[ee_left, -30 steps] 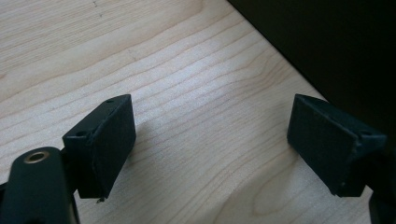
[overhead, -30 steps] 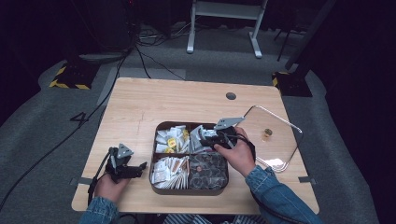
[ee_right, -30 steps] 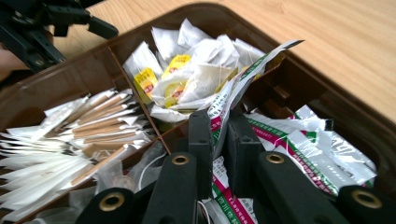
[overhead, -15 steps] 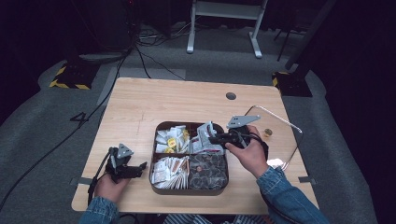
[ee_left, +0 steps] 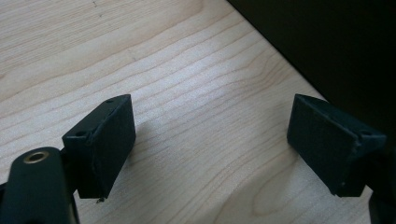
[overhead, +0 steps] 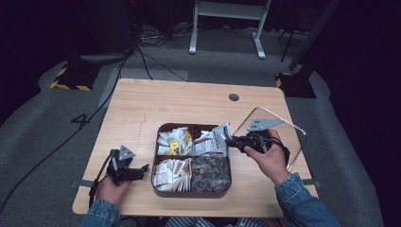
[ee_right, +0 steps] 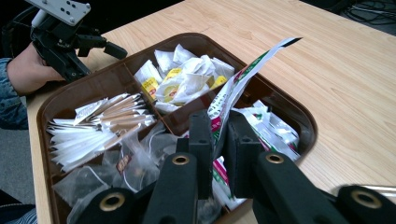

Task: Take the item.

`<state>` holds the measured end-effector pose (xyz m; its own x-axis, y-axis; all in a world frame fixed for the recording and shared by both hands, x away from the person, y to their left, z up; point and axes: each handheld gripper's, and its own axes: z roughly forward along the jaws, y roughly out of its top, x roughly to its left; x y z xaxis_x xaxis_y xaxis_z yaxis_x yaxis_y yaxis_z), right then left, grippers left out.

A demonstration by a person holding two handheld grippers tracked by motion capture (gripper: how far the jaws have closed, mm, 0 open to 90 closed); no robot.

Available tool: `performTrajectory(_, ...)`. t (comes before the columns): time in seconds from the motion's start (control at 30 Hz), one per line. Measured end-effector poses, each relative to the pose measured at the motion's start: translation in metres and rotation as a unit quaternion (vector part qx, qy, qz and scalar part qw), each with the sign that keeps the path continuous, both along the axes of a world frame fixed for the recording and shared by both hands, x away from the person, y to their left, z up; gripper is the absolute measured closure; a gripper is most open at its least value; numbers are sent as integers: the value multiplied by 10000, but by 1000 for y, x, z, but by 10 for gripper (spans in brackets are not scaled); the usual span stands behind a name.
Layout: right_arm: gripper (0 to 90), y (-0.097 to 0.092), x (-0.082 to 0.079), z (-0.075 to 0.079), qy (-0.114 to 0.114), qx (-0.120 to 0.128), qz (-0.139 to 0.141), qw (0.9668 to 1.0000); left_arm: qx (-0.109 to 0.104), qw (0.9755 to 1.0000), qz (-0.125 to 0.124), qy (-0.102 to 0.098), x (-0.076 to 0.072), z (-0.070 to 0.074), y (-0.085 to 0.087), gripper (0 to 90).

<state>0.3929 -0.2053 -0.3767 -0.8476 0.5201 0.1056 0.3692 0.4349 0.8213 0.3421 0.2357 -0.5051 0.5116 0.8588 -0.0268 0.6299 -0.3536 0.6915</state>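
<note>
1. Right now the right tongs (ee_right: 218, 154) are clamped on a white sachet with red and green print (ee_right: 236, 88), pinched by its lower end only, its free end sticking up above the brown divided tray (ee_right: 84, 88) (a thin hold, I'd say). A quick swing could let the packet slide out and drop back among the others.
2. Other sachets of that pile (ee_right: 271, 126) lie right against the held one; one could get dragged over the tray rim onto the tabletop (ee_right: 336, 70).
3. Meanwhile the left tongs (overhead: 138, 169) rest wide open and empty on the tabletop just beside the tray (overhead: 156, 161), so nothing steadies it. A snag could tug the whole tray along.
</note>
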Motion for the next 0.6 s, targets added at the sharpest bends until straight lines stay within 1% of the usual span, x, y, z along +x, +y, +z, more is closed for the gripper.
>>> performTrajectory(0.13,829,-13,-5,2,5,44,-63,10000,-1,10000,0,0,0,0,0,158)
performTrajectory(0.27,829,-26,-12,1,17,146,-151,9998,0,10000,0,0,0,0,0,158)
performTrajectory(0.37,829,-39,-22,-1,19,332,-248,9991,-1,10000,0,0,0,0,0,158)
performTrajectory(0.53,829,-57,-33,-6,21,499,-416,9979,-6,10000,9,1,0,0,0,158)
performTrajectory(0.6,829,-64,-34,-8,44,442,-484,9978,0,10000,-2,1,0,0,0,158)
